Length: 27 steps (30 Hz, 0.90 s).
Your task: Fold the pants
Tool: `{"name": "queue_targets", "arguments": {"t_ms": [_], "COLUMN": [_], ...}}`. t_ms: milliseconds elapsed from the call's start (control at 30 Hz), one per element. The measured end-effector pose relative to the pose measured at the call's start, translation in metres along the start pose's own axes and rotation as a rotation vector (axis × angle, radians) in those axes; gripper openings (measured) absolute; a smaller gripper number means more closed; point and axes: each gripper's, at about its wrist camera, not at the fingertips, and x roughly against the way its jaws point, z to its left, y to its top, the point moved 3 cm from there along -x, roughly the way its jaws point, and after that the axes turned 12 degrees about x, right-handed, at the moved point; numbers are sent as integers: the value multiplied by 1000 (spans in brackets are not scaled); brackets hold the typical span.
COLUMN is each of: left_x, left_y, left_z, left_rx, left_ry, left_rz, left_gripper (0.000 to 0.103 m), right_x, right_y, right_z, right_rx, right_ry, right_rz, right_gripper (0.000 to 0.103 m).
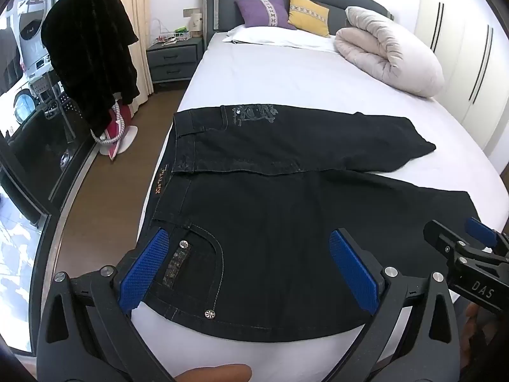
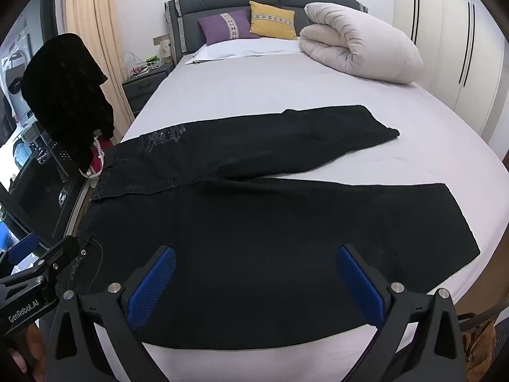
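Note:
Black jeans (image 1: 286, 210) lie spread flat on the white bed sheet (image 1: 286, 76), waistband to the left, both legs running right in a V. They also show in the right wrist view (image 2: 270, 222). My left gripper (image 1: 251, 270) is open and empty, hovering over the near hip pocket with its blue pads (image 1: 146, 264) wide apart. My right gripper (image 2: 254, 286) is open and empty, above the near leg. The right gripper also shows at the right edge of the left wrist view (image 1: 461, 242); the left gripper shows at the left edge of the right wrist view (image 2: 47, 270).
A rolled beige duvet (image 1: 388, 47) lies at the bed's far right. Purple (image 1: 264, 12) and yellow (image 1: 308, 16) cushions lean on the grey headboard. A nightstand (image 1: 175, 57) and a dark garment (image 1: 92, 57) hanging on a stand are left of the bed. A wardrobe (image 1: 461, 47) stands right.

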Motion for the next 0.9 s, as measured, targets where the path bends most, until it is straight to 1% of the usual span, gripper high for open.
{"name": "queue_targets", "arguments": {"t_ms": [33,67,167,200,233,267,300,433,900], "left_x": [0,-1,-3,-3,-3,-7,-7,-11,-13], "left_y": [1,1,4,5,6,-4,-5,-4,-15], "left_z": [0,0,0,0,-1,-4,-4,-5,2], "left_rx": [-2,-3,-8,-9,-10,-12,-10,-10,-15], "left_ry": [4,8,19,22,26,1,0,1,-6], "left_rz": [-1,-3,-7,-10,-12,9,6,10,9], "left_gripper": [103,103,103,103,103,103,103,103,103], "right_x": [1,0,2,0,2,3,-5,-7,-5], "right_y": [0,-2,-3,-4,-6,-7,-3,-4,-7], "right_z": [1,1,4,-4,-2,-2,1,3,1], "right_rx": [5,2,11,-6,-4,-1,5,10,7], "right_ry": [-2,-5,-6,-2,-6,-9,-15,-15,-15], "right_rz": [-4,13,9,24,20,19,31,32,36], "right_gripper": [103,103,103,103,103,103,103,103,103]}}
